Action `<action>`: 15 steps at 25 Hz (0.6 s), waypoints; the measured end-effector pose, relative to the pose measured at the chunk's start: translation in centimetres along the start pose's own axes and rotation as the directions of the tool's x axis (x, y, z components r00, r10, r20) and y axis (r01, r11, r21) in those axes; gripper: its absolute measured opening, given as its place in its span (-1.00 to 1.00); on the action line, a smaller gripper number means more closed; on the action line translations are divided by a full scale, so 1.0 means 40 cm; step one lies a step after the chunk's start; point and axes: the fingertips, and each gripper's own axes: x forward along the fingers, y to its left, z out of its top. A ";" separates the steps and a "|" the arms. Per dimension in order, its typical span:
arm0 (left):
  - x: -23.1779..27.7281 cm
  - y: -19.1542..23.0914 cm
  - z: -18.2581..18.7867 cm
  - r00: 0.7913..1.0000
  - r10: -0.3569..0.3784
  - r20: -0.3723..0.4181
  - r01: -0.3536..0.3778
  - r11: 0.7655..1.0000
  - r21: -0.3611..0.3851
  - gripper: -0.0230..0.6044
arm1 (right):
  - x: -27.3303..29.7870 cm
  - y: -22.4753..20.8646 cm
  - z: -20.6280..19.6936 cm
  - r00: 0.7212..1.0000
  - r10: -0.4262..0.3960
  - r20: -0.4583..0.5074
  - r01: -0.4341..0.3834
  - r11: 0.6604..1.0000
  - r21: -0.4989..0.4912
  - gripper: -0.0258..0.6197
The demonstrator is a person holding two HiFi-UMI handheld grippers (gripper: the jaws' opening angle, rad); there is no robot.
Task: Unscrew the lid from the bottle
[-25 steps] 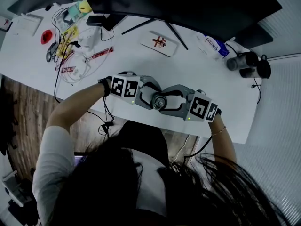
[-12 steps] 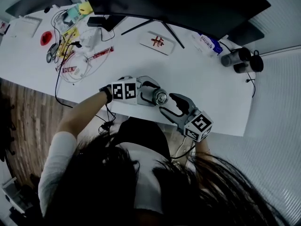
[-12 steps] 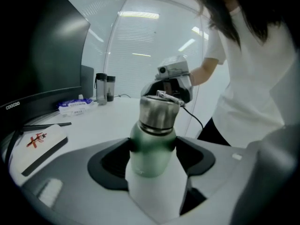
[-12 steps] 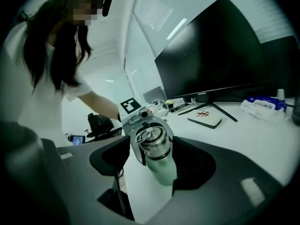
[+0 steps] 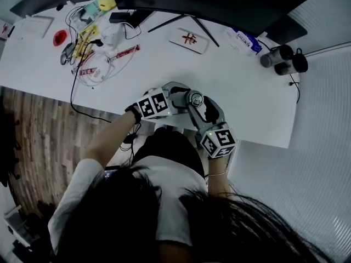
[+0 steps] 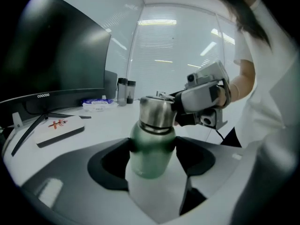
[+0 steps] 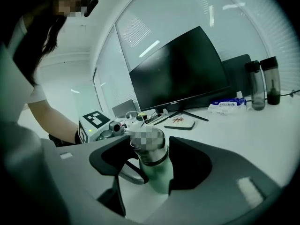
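Observation:
A green bottle [image 6: 152,149] with a steel lid [image 6: 157,111] stands tilted above the white table's near edge. My left gripper [image 6: 154,159] is shut on the bottle's green body, coming in from the left in the head view [image 5: 184,98]. My right gripper [image 5: 198,105] reaches up from the near side, its marker cube [image 5: 218,141] close to the person. Its jaws have just been opening and now stand wide on either side of the lid [image 7: 150,149], with a gap showing on the left side. The bottle [image 7: 159,175] sits between them.
A dark monitor [image 5: 219,4] on a forked stand spans the table's back. A white box with a red mark [image 5: 189,39] lies before it. Cables and small items [image 5: 93,53] crowd the far left. Two dark flasks [image 5: 282,59] stand at the far right.
My right gripper has swung from the bottle's right side round to its near side and rolled over. The left gripper and bottle have turned a little but stay in place.

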 end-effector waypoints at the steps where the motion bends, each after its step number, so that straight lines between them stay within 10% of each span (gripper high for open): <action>1: -0.001 0.000 0.000 1.000 0.012 0.005 -0.012 1.000 -0.007 0.22 | 0.003 0.002 0.001 1.000 -0.014 0.008 0.014 1.000 -0.009 -0.11; 7: 0.000 0.000 0.001 0.998 0.058 0.028 -0.057 0.998 -0.035 0.22 | 0.014 0.008 -0.001 0.999 -0.029 -0.015 0.027 0.996 -0.087 -0.19; 15: -0.008 -0.001 -0.005 0.991 -0.132 -0.032 0.133 0.990 0.036 0.22 | 0.025 0.027 -0.010 0.907 0.333 -0.259 -0.389 0.897 -0.210 -0.20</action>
